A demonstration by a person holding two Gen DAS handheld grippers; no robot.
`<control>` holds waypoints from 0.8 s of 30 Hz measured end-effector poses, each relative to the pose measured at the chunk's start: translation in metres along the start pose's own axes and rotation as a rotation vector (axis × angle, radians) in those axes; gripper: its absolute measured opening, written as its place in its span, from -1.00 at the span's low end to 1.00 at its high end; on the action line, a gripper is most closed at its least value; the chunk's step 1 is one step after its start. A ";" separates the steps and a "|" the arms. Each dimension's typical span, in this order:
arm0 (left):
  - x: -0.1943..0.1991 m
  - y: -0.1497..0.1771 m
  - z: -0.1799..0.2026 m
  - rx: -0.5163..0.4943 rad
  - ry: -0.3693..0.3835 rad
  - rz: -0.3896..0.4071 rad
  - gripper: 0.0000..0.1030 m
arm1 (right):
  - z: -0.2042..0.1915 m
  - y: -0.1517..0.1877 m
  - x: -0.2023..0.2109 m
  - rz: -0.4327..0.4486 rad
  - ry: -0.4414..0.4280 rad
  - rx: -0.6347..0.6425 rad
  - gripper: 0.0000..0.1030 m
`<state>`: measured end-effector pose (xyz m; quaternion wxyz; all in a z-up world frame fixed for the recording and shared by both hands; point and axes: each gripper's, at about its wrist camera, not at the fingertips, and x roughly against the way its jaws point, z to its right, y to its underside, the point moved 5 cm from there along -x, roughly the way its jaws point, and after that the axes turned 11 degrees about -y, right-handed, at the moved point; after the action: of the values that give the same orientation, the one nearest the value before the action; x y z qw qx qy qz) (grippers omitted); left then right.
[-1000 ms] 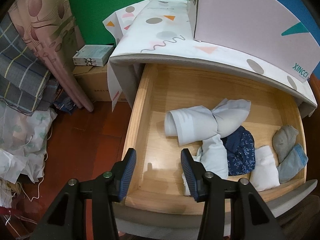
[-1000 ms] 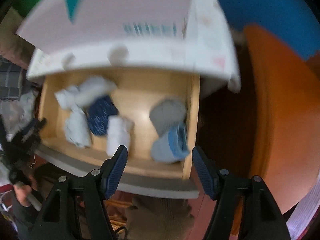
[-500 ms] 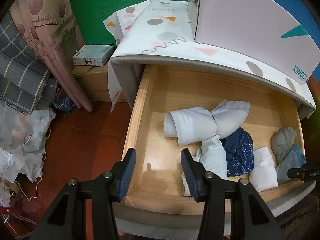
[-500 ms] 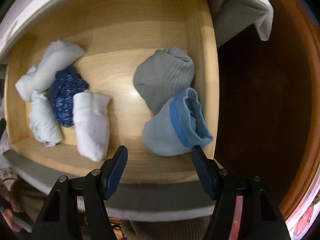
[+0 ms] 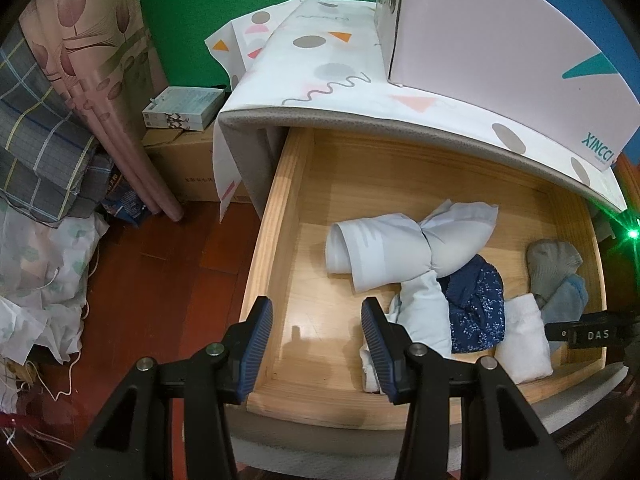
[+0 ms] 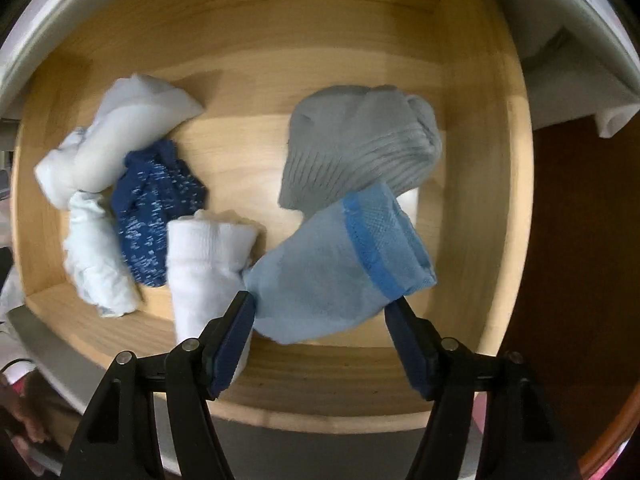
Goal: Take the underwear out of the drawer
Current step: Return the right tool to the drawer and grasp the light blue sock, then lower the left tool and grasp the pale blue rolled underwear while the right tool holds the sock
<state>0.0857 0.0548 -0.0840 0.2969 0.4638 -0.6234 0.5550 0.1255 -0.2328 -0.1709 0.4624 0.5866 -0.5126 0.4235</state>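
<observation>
While my right gripper (image 6: 320, 336) hangs pointing straight down over the front right corner of the drawer (image 6: 504, 216), the thing to get right is which bundle I close on. Right under my jaws lies the light blue sock (image 6: 340, 264) with its darker blue band, and behind it, touching it, the grey sock (image 6: 360, 144); neither looks like underwear to me. The likelier targets are further left: the navy speckled roll (image 6: 156, 200), the white roll (image 6: 204, 256) just beside it, and the pale rolled pieces (image 6: 120, 140) that touch the navy one. I judge I should shift left, centre my jaws across one roll only, go in deep enough to catch the whole fold and not a loose edge, then lift straight up clear of the front wall. My right jaws stand spread, one pad at each end of the light blue sock, and I cannot see them pressing it, so I hold nothing. My left gripper (image 5: 318, 344) is also spread and empty, poised above the drawer's front left corner, over bare wood, with the nearest pale roll just beside its right pad.
</observation>
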 end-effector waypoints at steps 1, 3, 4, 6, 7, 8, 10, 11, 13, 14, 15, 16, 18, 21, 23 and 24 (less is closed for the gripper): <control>0.000 0.000 0.000 -0.001 -0.001 0.000 -0.08 | 0.000 -0.001 0.000 -0.002 0.013 -0.003 0.27; 0.000 0.000 0.000 -0.003 0.000 -0.001 -0.08 | 0.002 -0.003 0.000 0.000 0.010 -0.039 0.27; 0.000 0.000 0.001 -0.004 0.000 -0.002 -0.08 | 0.003 -0.004 0.000 0.005 0.006 -0.054 0.31; 0.000 0.000 0.001 -0.005 -0.001 -0.001 -0.08 | 0.010 -0.008 0.001 0.015 -0.015 -0.110 0.34; 0.000 0.000 0.001 -0.005 -0.002 -0.001 -0.08 | 0.015 -0.012 0.002 0.020 -0.022 -0.123 0.34; 0.000 0.000 0.001 -0.005 -0.001 -0.002 -0.08 | 0.016 -0.013 0.003 0.023 -0.029 -0.138 0.37; 0.000 0.000 0.001 -0.003 -0.002 -0.004 -0.08 | 0.019 -0.016 0.003 0.029 -0.037 -0.156 0.37; -0.001 0.000 0.002 -0.003 -0.001 -0.004 -0.08 | 0.023 -0.019 0.003 0.036 -0.037 -0.169 0.37; 0.000 0.001 0.002 -0.004 -0.003 -0.004 -0.08 | 0.031 -0.027 0.005 0.050 -0.049 -0.195 0.38; -0.001 0.001 0.002 -0.006 -0.003 -0.005 -0.08 | 0.033 -0.030 0.007 0.055 -0.055 -0.205 0.42; -0.001 0.001 0.002 -0.008 -0.002 -0.006 -0.08 | 0.035 -0.032 0.007 0.056 -0.058 -0.215 0.44; -0.001 0.001 0.002 -0.008 -0.002 -0.008 -0.08 | 0.036 -0.035 0.006 0.050 -0.054 -0.221 0.45; -0.001 0.002 0.002 -0.009 -0.002 -0.011 -0.08 | 0.040 -0.043 0.003 0.047 -0.034 -0.218 0.45; -0.002 0.003 0.003 -0.018 -0.004 -0.014 -0.08 | 0.042 -0.051 -0.005 0.037 0.000 -0.187 0.42; -0.002 0.004 0.004 -0.025 -0.006 -0.021 -0.08 | 0.040 -0.053 -0.012 0.030 0.009 -0.164 0.35; -0.003 0.004 0.005 -0.027 -0.003 -0.025 -0.08 | 0.041 -0.054 -0.014 0.022 0.012 -0.153 0.31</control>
<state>0.0835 0.0507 -0.0891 0.3091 0.4682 -0.6255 0.5421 0.1784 -0.2671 -0.1991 0.5042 0.5413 -0.5470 0.3918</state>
